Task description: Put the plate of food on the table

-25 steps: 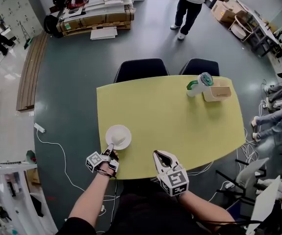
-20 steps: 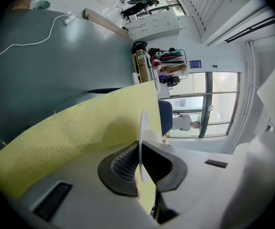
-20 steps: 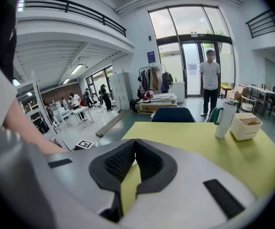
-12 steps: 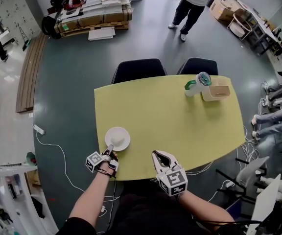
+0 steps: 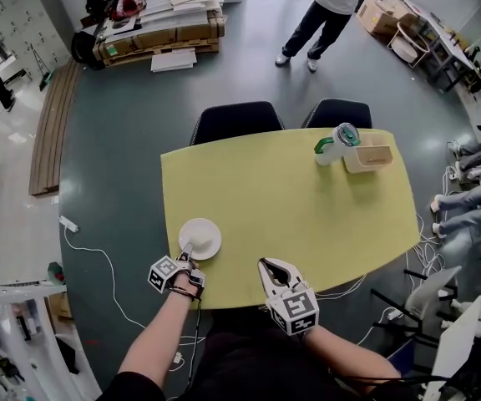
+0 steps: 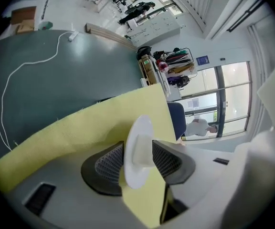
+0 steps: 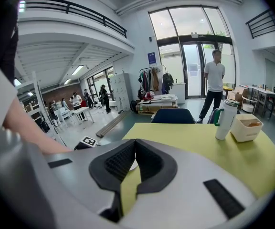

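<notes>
Plate flat on the table, left claw spread around its rim.
The left gripper (image 5: 187, 251) sits at the near left edge of the yellow table (image 5: 307, 215). Its jaws have just been opening, and the rim of the white plate (image 5: 200, 238) stands between them unpinched. The right gripper (image 5: 266, 264) hovers over the near edge, jaws pressed together, empty. Far right stand a cup (image 5: 337, 144) and a box (image 5: 371, 156).
</notes>
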{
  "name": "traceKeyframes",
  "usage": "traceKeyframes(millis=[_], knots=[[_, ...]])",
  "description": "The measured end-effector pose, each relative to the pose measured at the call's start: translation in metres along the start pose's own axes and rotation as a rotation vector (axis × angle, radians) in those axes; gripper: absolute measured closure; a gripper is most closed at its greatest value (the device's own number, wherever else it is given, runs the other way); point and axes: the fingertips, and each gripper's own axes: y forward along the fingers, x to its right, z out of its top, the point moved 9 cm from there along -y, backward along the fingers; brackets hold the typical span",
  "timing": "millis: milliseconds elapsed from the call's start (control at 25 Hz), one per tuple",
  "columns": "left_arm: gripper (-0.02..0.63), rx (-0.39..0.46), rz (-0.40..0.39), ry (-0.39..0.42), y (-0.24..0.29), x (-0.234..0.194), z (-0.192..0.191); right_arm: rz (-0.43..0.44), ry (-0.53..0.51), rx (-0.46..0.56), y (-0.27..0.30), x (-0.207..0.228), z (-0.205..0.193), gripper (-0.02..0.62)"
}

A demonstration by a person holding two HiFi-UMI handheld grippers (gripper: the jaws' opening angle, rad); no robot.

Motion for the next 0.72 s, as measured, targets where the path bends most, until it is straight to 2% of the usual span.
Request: traceKeyframes(millis=[240, 480, 720], knots=[[0.425, 0.076, 0.079, 0.228, -0.004, 0.009, 0.008, 0.003, -0.017, 0.001, -0.002, -0.001, -0.002, 0.583], [0.425, 0.093, 0.151, 0.471, -0.007, 0.011, 0.007, 0.007, -0.02, -0.01, -0.006, -0.001, -0.008, 0.583], [0.425, 0.111, 0.163, 0.609, -0.016, 0.007, 0.015, 0.008, -0.02, -0.001, -0.002, 0.0, -0.006, 0.583]])
